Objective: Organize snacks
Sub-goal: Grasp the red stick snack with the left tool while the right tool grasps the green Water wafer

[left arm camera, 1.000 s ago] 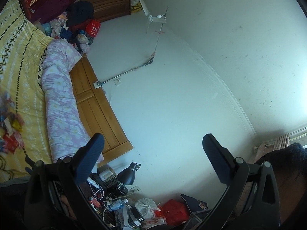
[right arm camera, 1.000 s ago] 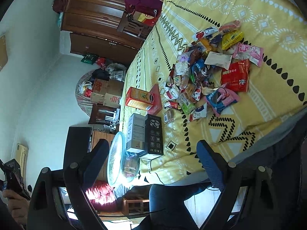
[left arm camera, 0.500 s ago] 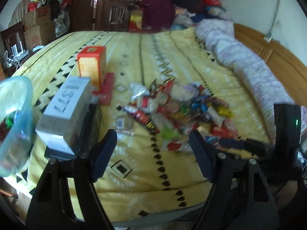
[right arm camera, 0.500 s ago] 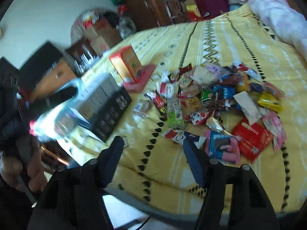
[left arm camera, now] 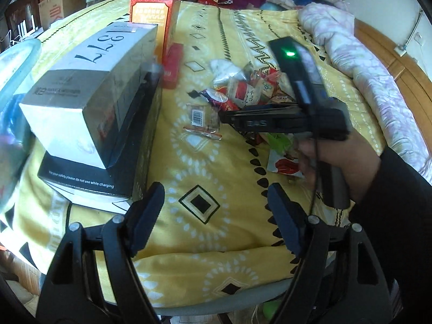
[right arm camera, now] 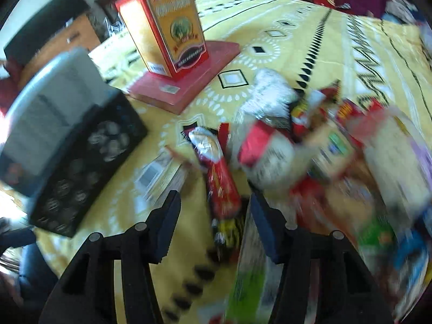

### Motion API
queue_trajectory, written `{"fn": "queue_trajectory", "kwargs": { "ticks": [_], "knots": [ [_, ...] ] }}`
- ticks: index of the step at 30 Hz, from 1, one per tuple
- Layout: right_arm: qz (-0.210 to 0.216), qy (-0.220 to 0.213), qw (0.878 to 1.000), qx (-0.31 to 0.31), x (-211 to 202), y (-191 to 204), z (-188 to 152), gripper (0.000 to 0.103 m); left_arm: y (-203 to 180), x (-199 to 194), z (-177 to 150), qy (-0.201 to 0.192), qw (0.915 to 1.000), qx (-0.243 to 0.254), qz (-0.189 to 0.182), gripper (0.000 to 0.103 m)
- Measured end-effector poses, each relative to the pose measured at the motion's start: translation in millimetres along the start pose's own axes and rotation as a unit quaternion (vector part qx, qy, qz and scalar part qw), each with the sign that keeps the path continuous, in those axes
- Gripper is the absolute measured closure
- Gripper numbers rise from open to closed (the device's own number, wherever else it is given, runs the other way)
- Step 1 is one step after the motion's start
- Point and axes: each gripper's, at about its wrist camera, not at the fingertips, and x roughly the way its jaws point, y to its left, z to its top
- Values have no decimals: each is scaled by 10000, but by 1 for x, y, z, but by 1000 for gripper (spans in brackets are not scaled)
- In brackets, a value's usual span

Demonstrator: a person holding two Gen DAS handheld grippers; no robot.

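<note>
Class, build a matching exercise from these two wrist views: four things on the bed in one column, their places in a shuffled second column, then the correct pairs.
Things
1. orange and red box
2. white box marked 1377
3. long red snack packet
4. purple floral quilt

Places
A. rolled along the wooden bed frame
B. stacked on the black box
C. between the right gripper's closing jaws, not yet pressed
D. upright on a flat red box

Pairs: 1-D, 2-B, 3-C, 4-A
</note>
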Motion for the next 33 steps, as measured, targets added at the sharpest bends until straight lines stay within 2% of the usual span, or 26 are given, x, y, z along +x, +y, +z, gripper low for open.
{"fn": "queue_trajectory", "kwargs": {
  "ticks": [1,3,4,5,8,12,14,15,17,19,21,23,26,31,33],
  "knots": [
    [29,19,10000,34,4,2,0,45,0,0,-1,11,10000,4,-25,24],
    [25,54,9998,211,5,3,-5,52,3,2,-2,29,10000,-25,-47,24],
    [21,89,9993,354,2,1,-9,72,4,1,-3,43,9999,-63,-65,24],
    [108,150,9984,530,-3,1,-16,82,6,1,-5,40,9999,-94,-93,24],
    [738,-1,9911,1111,-34,4,-45,87,9,-1,-9,-2,9998,-131,-154,23],
    [1126,-1,9829,1455,-62,24,-90,87,12,-1,-18,63,9994,-217,-277,23],
    [1358,151,9788,1528,-65,36,-110,85,14,1,-23,119,9991,-260,-300,23],
    [1335,280,9806,1408,-65,42,-115,84,15,3,-25,167,9989,-304,-304,23],
    [907,194,9888,1169,-81,51,-121,59,15,6,-27,241,9982,-406,-357,23],
    [770,-185,9911,1073,-109,50,-124,53,11,9,-26,201,9983,-377,-390,23],
    [752,-521,9893,1138,-133,39,-124,53,8,15,-24,201,9979,-407,-468,23],
    [399,-732,9902,1122,-146,30,-123,52,-2,22,-20,131,9975,-356,-588,23],
    [195,-720,9898,1215,-142,9,-114,52,-20,44,-15,134,9984,-119,-544,24],
    [-182,-598,9945,839,-114,-11,-85,52,-33,75,-19,428,9986,-43,-304,24],
    [-237,-521,9955,753,-100,-18,-75,52,-33,79,-24,401,9990,66,-190,27]
  ]
}}
